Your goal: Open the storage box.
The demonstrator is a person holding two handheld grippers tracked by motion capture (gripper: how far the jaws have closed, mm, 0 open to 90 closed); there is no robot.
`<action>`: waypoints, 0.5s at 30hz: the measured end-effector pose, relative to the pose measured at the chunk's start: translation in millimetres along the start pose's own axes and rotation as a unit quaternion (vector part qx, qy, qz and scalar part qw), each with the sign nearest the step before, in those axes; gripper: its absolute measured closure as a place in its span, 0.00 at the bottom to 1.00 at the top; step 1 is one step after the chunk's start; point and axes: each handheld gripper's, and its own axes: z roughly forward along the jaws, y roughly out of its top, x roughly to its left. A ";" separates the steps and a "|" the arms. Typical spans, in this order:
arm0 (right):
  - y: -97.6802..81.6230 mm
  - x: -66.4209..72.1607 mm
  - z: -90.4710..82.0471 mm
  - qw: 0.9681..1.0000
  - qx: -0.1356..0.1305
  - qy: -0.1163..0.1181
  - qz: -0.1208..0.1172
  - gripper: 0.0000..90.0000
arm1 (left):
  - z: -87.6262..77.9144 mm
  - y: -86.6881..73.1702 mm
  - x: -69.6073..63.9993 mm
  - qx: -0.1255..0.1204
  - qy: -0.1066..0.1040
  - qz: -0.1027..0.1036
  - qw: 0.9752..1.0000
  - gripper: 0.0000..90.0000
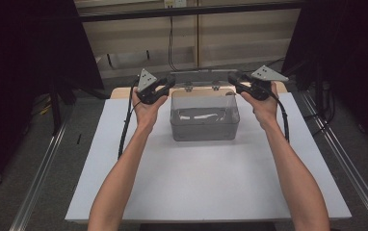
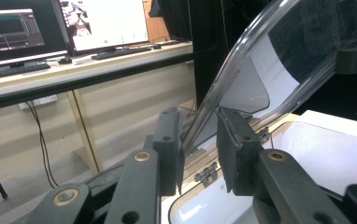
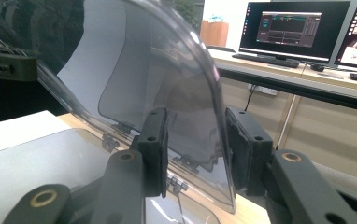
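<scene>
A clear plastic box (image 1: pixel 204 126) stands at the back of the white table top (image 1: pixel 196 187). Its hinged lid (image 1: pixel 201 77) is swung up at the rear. My left gripper (image 1: pixel 171 81) is at the lid's left end and my right gripper (image 1: pixel 231 79) at its right end. In the left gripper view the lid's curved rim (image 2: pixel 242 56) runs between the two pads of my left gripper (image 2: pixel 200 140), which close on it. The right gripper view has the lid (image 3: pixel 167 70) between the pads of my right gripper (image 3: pixel 196 149), pinched at its edge. Small hinges (image 2: pixel 207 173) show below.
Metal rails (image 1: pixel 37 178) run along both sides of the table, with dark curtains beyond them. A wooden desk with monitors (image 2: pixel 102 23) and keyboards stands behind the table. Cables hang down its front panel (image 1: pixel 170 43).
</scene>
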 end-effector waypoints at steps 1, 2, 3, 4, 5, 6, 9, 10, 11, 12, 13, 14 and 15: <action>0.6 -1.0 1.0 1.000 -0.001 0.000 0.000 0.67 | 1.9 0.2 -0.3 0.003 -0.001 -0.002 1.000 0.77; 1.4 -1.6 1.1 1.000 0.002 0.001 0.001 0.67 | 2.8 0.5 -0.4 0.004 0.000 0.001 1.000 0.77; 1.5 -2.3 1.9 1.000 0.001 0.001 0.002 0.67 | 3.9 0.6 -0.3 0.002 -0.001 0.000 1.000 0.76; 1.5 -2.3 1.9 1.000 0.001 0.001 0.002 0.67 | 3.9 0.6 -0.3 0.002 -0.001 0.000 1.000 0.77; 1.2 -3.6 3.1 1.000 -0.002 0.002 0.004 0.67 | 5.7 1.4 0.6 0.002 0.001 0.002 1.000 0.77; 1.2 -3.6 3.1 1.000 -0.002 0.002 0.004 0.67 | 5.7 1.4 0.6 0.002 0.001 0.002 1.000 0.77; 2.3 -5.5 5.6 1.000 -0.003 0.002 0.008 0.67 | 8.9 1.4 2.0 0.006 0.004 0.007 1.000 0.77; 2.3 -5.5 5.6 1.000 -0.003 0.002 0.008 0.67 | 8.9 1.4 2.0 0.006 0.004 0.007 1.000 0.77; 3.7 -6.8 7.5 1.000 -0.002 0.003 0.008 0.67 | 10.0 1.2 3.0 0.007 0.004 0.006 1.000 0.77; 3.9 -7.1 8.2 1.000 -0.003 0.001 0.009 0.67 | 10.7 0.7 3.4 0.008 0.005 0.007 1.000 0.77; 4.2 -7.9 8.9 1.000 -0.003 0.002 0.010 0.67 | 11.8 0.1 3.6 0.008 0.005 0.004 1.000 0.77; 4.2 -7.9 8.9 1.000 -0.003 0.002 0.010 0.67 | 11.8 0.1 3.6 0.008 0.005 0.004 1.000 0.77; 5.0 -9.0 10.7 1.000 -0.002 0.003 0.012 0.67 | 13.3 -0.8 3.9 0.006 0.006 0.001 1.000 0.77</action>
